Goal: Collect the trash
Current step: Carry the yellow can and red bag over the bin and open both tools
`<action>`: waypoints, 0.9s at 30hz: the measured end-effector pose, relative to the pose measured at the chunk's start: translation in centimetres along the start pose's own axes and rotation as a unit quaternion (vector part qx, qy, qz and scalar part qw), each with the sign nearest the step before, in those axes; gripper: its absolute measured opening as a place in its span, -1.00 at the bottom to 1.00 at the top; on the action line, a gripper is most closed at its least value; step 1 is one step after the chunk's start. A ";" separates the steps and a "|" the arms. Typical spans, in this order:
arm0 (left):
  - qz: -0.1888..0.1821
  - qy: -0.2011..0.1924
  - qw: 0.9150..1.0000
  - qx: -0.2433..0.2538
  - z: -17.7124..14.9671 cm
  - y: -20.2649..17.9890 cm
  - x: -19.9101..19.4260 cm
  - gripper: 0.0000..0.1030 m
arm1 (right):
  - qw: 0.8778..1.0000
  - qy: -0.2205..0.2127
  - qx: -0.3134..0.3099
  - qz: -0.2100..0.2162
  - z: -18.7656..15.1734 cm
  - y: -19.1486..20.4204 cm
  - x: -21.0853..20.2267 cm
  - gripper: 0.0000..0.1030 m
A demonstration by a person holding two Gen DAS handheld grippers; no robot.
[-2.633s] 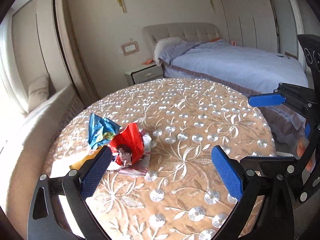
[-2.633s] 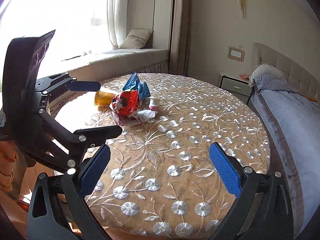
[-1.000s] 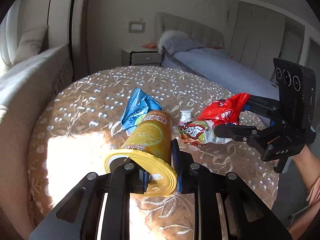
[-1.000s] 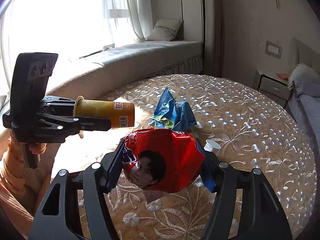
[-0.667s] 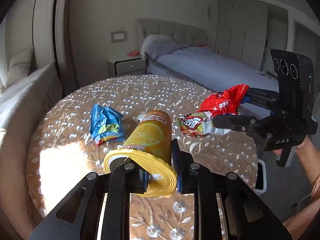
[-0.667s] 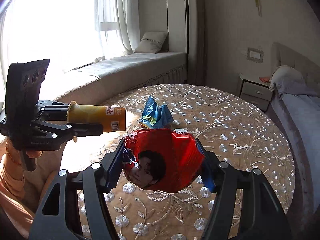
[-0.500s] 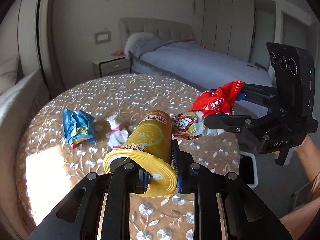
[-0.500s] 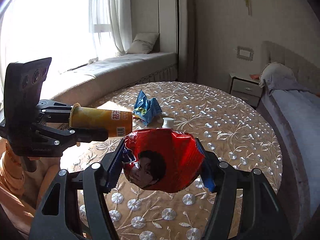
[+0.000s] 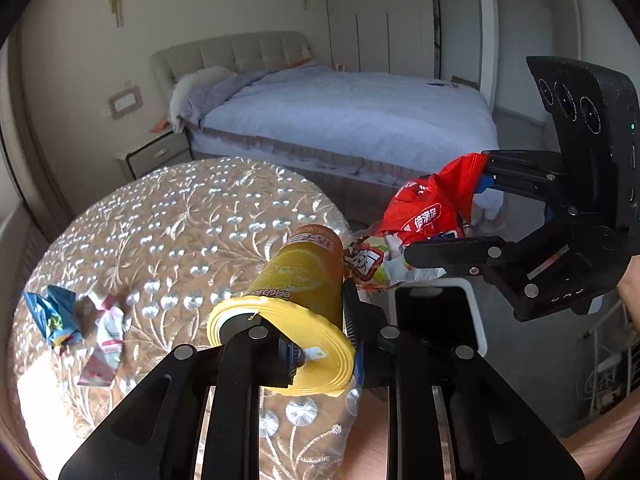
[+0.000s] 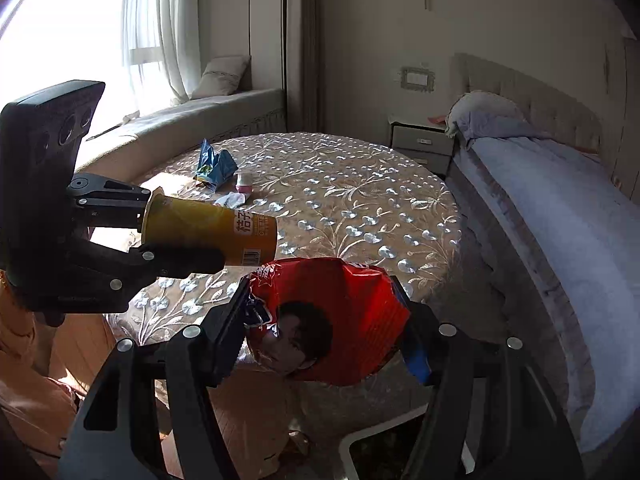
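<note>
Lying clamped between the narrowly set jaws of the left gripper [image 9: 320, 332], the yellow chip can [image 9: 298, 280] pointed forward over the table [image 9: 180, 220] edge. The right gripper [image 10: 326, 320], jaws about half spread, pinched the red snack bag [image 10: 332, 320], with a white bin [image 10: 352, 446] just below it and a blue wrapper [image 10: 214, 166] far ahead on the table.

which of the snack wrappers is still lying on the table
The blue wrapper, crumpled on the table's far side. The red wrapper is off the table, clamped in the right gripper.
</note>
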State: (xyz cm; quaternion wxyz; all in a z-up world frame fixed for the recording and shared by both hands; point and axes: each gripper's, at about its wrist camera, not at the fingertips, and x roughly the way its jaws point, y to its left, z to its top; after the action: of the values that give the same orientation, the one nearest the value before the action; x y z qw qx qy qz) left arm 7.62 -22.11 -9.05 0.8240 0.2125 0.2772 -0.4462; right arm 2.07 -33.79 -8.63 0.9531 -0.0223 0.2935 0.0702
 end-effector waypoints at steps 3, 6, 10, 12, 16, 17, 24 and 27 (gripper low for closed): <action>-0.012 0.009 0.999 0.028 0.9 -3.2 2.2 -0.63 | 0.999 0.017 0.019 -0.026 -2.4 -1.8 -1.0 0.29; -0.026 0.021 0.998 0.057 1.0 -6.4 4.5 -0.63 | 0.997 0.040 0.032 -0.054 -5.1 -3.5 -1.8 0.29; -0.055 0.043 0.993 0.091 0.8 -10.1 8.0 -0.63 | 0.992 0.075 0.052 -0.086 -9.0 -5.8 -2.1 0.29; -0.074 0.056 0.990 0.107 0.4 -11.5 10.1 -0.63 | 0.989 0.090 0.060 -0.100 -11.2 -7.1 -2.0 0.29; -0.123 0.085 0.979 0.141 -0.8 -13.7 14.2 -0.63 | 0.984 0.124 0.080 -0.097 -14.7 -9.6 -1.3 0.30; -0.130 0.094 0.976 0.150 -1.2 -14.2 15.3 -0.63 | 0.983 0.133 0.081 -0.095 -15.3 -10.0 -1.1 0.30; -0.169 0.172 0.951 0.192 -3.6 -17.0 22.8 -0.62 | 0.968 0.224 0.062 -0.097 -21.4 -12.4 3.4 0.30; -0.197 0.192 0.940 0.202 -4.4 -17.8 25.1 -0.60 | 0.964 0.249 0.042 -0.086 -23.4 -12.5 5.1 0.30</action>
State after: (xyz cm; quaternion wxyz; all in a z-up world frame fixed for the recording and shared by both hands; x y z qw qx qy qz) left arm 2.50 -44.06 -30.38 0.5903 0.3973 0.3707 -0.5968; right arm -4.95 -47.54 -30.83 0.8523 -0.0248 0.5215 -0.0325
